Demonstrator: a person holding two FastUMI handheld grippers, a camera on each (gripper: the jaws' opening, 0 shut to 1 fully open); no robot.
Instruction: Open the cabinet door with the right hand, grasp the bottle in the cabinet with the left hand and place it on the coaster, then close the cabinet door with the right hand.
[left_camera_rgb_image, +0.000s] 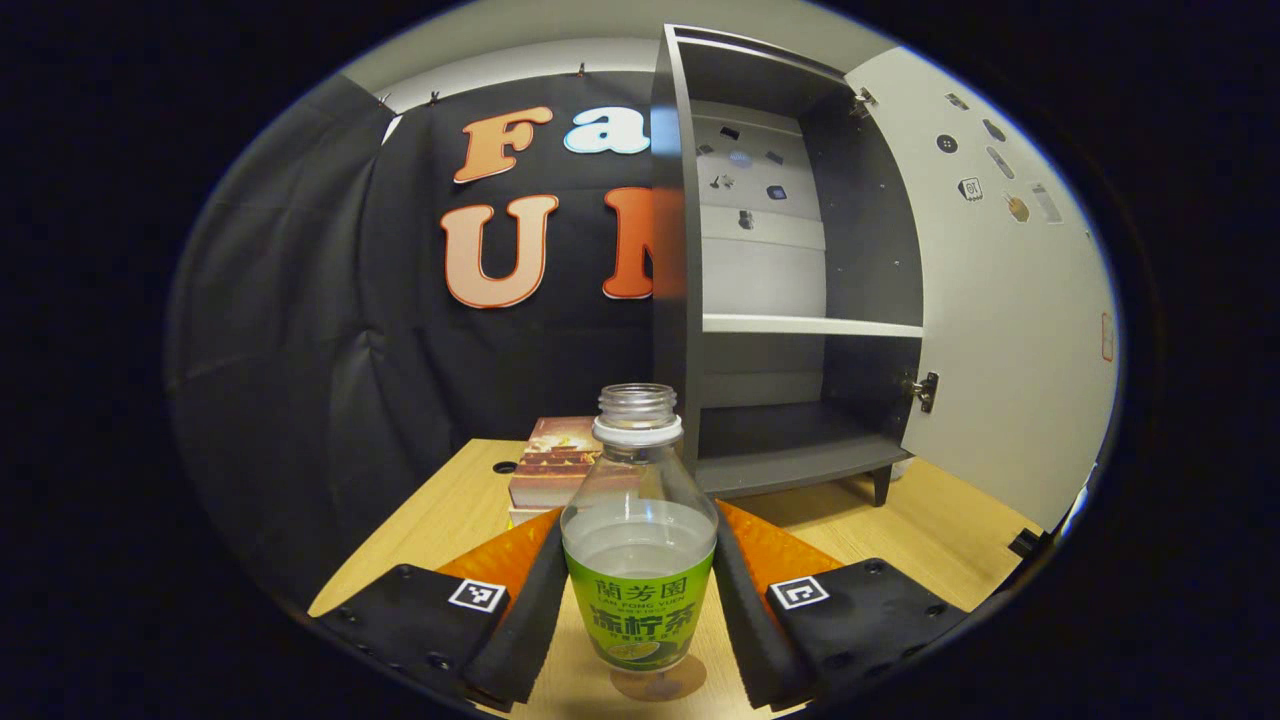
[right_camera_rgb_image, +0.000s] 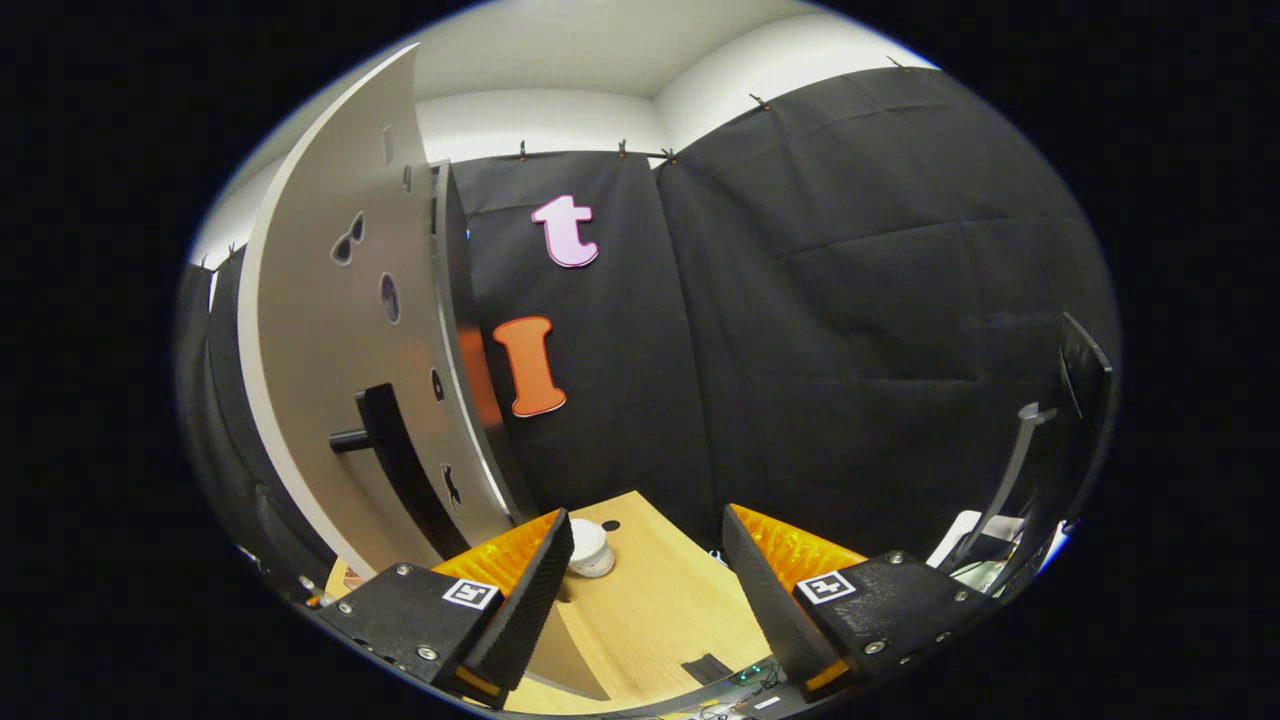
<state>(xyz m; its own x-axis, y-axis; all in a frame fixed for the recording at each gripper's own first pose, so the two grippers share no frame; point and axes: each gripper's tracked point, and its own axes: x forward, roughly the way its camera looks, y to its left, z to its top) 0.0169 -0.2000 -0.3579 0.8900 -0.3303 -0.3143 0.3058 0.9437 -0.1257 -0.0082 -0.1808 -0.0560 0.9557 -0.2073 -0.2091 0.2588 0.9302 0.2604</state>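
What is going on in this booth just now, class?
The left gripper is shut on an uncapped bottle over the wooden table, above a round coaster. Behind it the cabinet stands open, its door swung wide. The right gripper is open, holding nothing, beside the door's handle.

Even, fairly bright overhead light fills both views. Fisheye distortion bows the tall white cabinet door (right_camera_rgb_image: 330, 360). The clear green-labelled bottle (left_camera_rgb_image: 638, 560) between the left gripper's (left_camera_rgb_image: 638, 610) fingers casts a soft shadow.
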